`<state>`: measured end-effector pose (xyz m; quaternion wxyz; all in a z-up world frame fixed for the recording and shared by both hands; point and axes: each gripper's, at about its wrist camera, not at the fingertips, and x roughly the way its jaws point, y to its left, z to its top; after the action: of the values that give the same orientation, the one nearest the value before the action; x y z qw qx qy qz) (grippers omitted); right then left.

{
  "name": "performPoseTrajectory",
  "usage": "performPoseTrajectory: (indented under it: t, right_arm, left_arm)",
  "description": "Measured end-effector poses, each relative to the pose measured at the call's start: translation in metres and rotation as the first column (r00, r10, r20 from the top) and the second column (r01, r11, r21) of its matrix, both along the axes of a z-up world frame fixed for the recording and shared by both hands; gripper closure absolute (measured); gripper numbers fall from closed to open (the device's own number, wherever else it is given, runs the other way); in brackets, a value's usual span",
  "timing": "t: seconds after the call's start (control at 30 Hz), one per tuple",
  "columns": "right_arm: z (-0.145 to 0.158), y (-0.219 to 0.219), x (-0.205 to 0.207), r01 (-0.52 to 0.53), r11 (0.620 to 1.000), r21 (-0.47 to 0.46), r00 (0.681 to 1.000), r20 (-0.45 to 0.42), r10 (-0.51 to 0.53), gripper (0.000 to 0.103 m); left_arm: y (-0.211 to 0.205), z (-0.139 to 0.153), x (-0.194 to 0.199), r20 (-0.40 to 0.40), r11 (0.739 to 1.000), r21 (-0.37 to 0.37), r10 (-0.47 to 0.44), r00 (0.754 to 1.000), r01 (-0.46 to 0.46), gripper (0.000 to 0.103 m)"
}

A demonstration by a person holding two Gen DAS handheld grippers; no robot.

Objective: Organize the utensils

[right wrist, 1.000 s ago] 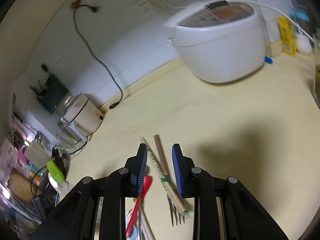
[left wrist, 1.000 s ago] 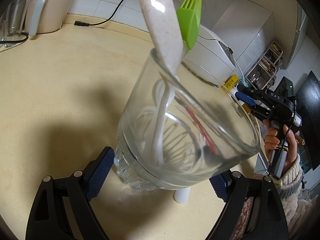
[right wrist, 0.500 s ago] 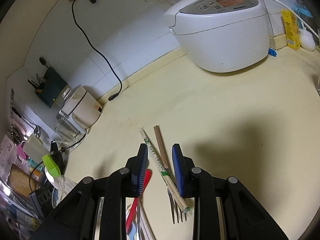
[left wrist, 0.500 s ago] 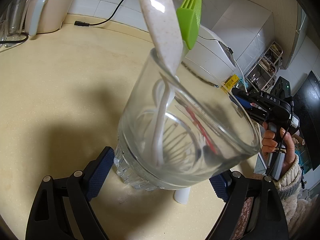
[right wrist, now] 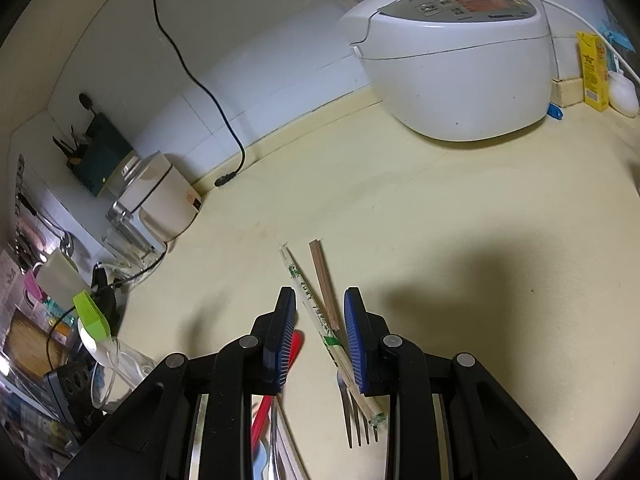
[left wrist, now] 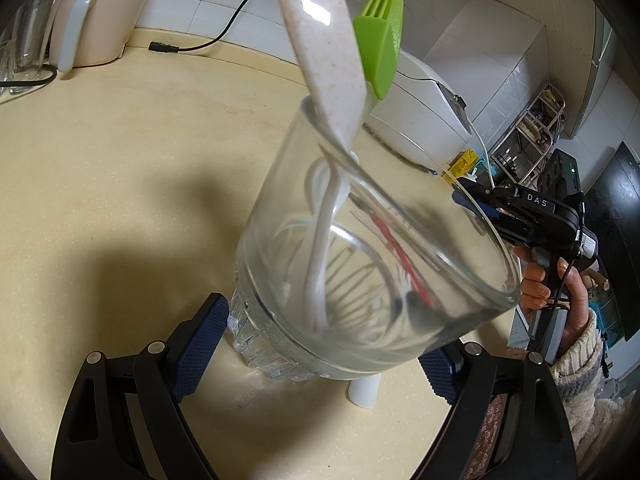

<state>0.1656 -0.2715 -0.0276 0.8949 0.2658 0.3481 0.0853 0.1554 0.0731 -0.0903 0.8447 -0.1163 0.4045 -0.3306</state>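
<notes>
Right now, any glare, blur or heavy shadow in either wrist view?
Left wrist view: the glass is close and soft, smearing the utensils inside; glare spot on the speckled spoon; broad dark shadow on the counter. Right wrist view: sharp around the chopsticks and fork, strong fisheye bending at the edges, big shadow right of the tongs.

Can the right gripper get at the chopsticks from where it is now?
Probably yes. The right gripper hangs over the chopsticks with jaws apart, nothing covering them. The fork beside them lies close, so it could be caught too.
</notes>
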Motion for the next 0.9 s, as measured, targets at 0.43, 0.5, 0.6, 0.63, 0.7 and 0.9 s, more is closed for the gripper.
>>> performPoseTrajectory:
  t: [0.43,0.5,0.6,0.63,0.7,0.9]
  right_arm:
    - [0.007,0.061,0.059,-0.275,0.957,-0.089,0.959,0.047,0.28,0.077]
    - [0.005,0.07,0.069,-0.289,0.95,-0.12,0.954,0.046,0.296,0.077]
    - [0.002,0.082,0.08,-0.307,0.931,-0.197,0.946,0.041,0.321,0.077]
    - [0.001,0.086,0.084,-0.309,0.924,-0.226,0.945,0.036,0.325,0.077]
    - [-0.005,0.094,0.094,-0.31,0.903,-0.298,0.944,0.014,0.329,0.077]
    - [-0.032,0.102,0.113,-0.373,0.866,-0.332,0.927,-0.092,0.363,0.077]
  left_arm:
    - [-0.002,0.001,-0.001,-0.001,1.0,-0.004,0.0,1.0,0.0,0.012]
    - [-0.003,0.001,-0.001,-0.001,1.0,-0.004,0.0,1.0,0.0,0.012]
    - [-0.003,0.001,-0.001,-0.001,1.0,-0.004,0.0,1.0,0.0,0.012]
    - [-0.003,0.001,-0.001,-0.001,1.0,-0.004,0.0,1.0,0.0,0.012]
    - [-0.002,0.001,-0.001,-0.001,1.0,-0.004,0.0,1.0,0.0,0.012]
    - [-0.003,0.001,-0.001,-0.001,1.0,-0.004,0.0,1.0,0.0,0.012]
